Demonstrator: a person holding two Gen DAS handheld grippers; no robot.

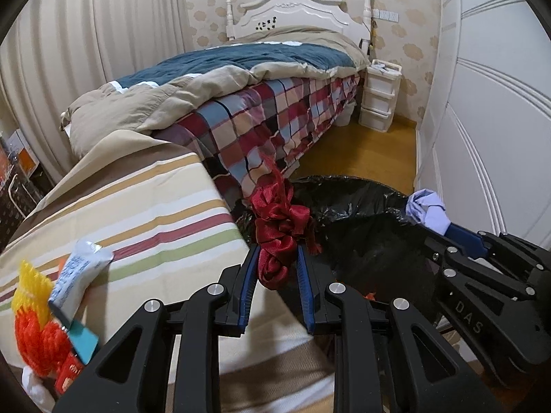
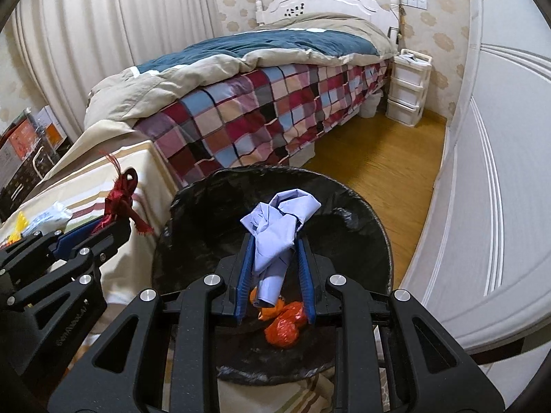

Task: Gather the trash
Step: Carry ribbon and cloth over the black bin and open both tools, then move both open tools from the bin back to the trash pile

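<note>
My left gripper [image 1: 277,249] is shut on a crumpled dark red ribbon [image 1: 280,227], held at the edge of the striped table [image 1: 144,206] beside the bin; the ribbon also shows in the right wrist view [image 2: 120,192]. My right gripper [image 2: 275,241] is shut on a crumpled pale blue paper [image 2: 279,223], held above the open bin lined with a black bag [image 2: 361,241]. The paper shows in the left wrist view [image 1: 427,210]. An orange plastic wrapper [image 2: 284,323] lies in the bin's bottom.
On the striped table lie a white wrapper [image 1: 79,272], a yellow and orange foam net [image 1: 32,313] and a small red and teal item [image 1: 81,344]. A bed with a checked cover [image 2: 275,103] stands behind. A white wardrobe [image 2: 499,189] is right, drawers [image 2: 408,86] far back.
</note>
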